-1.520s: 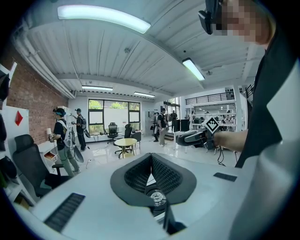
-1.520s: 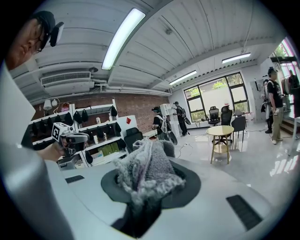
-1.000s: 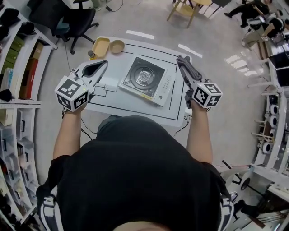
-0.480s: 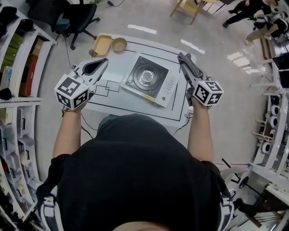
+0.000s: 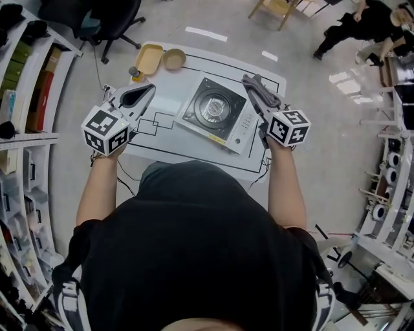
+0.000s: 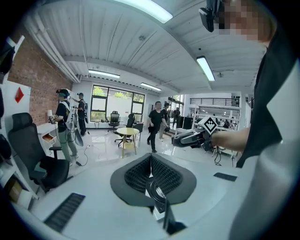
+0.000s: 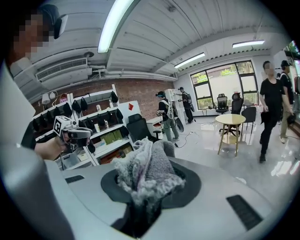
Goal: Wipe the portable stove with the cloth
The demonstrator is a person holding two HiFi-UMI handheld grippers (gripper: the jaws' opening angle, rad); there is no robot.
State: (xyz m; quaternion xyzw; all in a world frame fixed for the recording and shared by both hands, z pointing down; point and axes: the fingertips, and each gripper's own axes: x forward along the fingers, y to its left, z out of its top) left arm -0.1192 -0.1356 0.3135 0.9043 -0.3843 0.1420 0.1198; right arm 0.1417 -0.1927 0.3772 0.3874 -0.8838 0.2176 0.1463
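The portable stove (image 5: 217, 111), silver with a round black burner, sits in the middle of the white table (image 5: 169, 147). My right gripper (image 5: 253, 86) hovers at the stove's right edge, shut on a bunched grey cloth (image 5: 262, 90). The same cloth (image 7: 146, 169) fills the jaws in the right gripper view. To the stove's left, my left gripper (image 5: 151, 88) is shut with nothing in it, and its ribbed pads (image 6: 151, 165) are pressed together. Each gripper shows in the other's view, pointing out over the room: the right gripper (image 6: 193, 138) and the left gripper (image 7: 77, 134).
A yellow tray (image 5: 147, 59), a tan bowl (image 5: 173, 58) and a small cup (image 5: 134, 71) stand at the table's far left corner. An office chair (image 5: 107, 19) is beyond it, with shelves (image 5: 26, 110) along the left. People walk about the room (image 6: 153, 119).
Both grippers have sunk toward the table. The right one, still shut on the cloth, has drawn closer to the stove's right edge. The left stays shut.
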